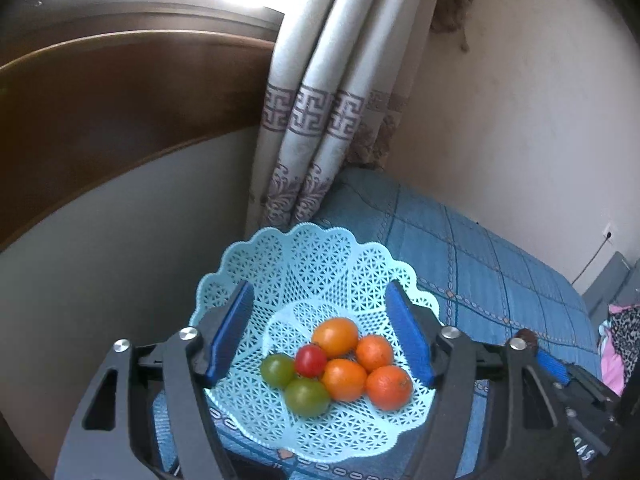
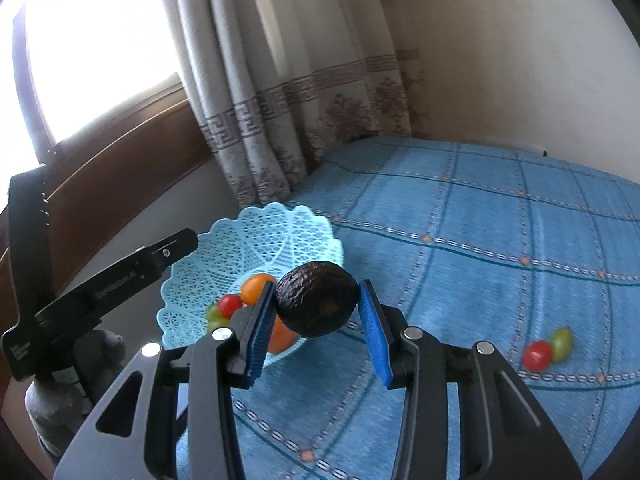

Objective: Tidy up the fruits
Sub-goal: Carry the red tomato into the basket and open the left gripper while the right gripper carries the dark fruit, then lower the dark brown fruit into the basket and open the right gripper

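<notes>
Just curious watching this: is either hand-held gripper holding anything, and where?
The right hand-held gripper pinches the dark avocado across its sides. The left hand-held gripper holds nothing.

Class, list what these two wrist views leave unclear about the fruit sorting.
- Right wrist: basket fruit partly hidden by the avocado and right gripper.
- Right wrist: red and green fruits blurred; type unclear.
- Left wrist: basket's near rim hidden by left gripper.

Bed with blue checked cover (image 2: 480, 240), set into the corner against curtain and wall. Pale blue lattice basket (image 2: 256, 232) sits on it at the curtain-side edge. Well apart, on bare cover: one red tomato (image 2: 537, 355) touching a green fruit (image 2: 561, 343), blurred, probably a green tomato.
</notes>
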Demonstrator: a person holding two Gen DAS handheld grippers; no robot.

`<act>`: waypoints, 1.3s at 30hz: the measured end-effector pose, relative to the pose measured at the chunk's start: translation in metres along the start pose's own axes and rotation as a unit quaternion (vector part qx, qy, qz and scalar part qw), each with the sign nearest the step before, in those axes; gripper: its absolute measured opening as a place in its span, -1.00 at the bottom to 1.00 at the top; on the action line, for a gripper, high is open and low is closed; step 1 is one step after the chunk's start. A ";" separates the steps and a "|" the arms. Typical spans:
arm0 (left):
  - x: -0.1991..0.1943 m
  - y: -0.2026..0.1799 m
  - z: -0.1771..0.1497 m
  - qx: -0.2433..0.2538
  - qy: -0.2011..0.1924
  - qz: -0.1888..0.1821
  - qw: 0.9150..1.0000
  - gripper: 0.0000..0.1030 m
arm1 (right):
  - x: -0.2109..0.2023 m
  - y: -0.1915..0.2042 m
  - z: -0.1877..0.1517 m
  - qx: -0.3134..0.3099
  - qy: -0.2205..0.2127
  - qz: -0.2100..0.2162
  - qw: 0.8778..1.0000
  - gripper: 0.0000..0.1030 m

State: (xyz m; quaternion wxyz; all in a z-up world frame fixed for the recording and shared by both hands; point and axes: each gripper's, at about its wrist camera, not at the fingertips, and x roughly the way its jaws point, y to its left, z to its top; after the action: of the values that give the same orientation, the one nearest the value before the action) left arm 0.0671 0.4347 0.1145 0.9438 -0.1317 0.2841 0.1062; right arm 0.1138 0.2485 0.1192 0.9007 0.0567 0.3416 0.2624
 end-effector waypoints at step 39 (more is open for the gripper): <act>0.008 -0.015 -0.008 0.016 0.020 -0.024 0.999 0.71 | 0.028 -0.040 -0.013 0.053 0.028 -0.042 0.997 -0.02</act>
State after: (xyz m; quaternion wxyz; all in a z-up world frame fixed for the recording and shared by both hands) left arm 0.0735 0.4194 0.1066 0.9422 -0.1253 0.3014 0.0759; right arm 0.1409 0.2275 0.0818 0.8967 0.0823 0.3820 0.2078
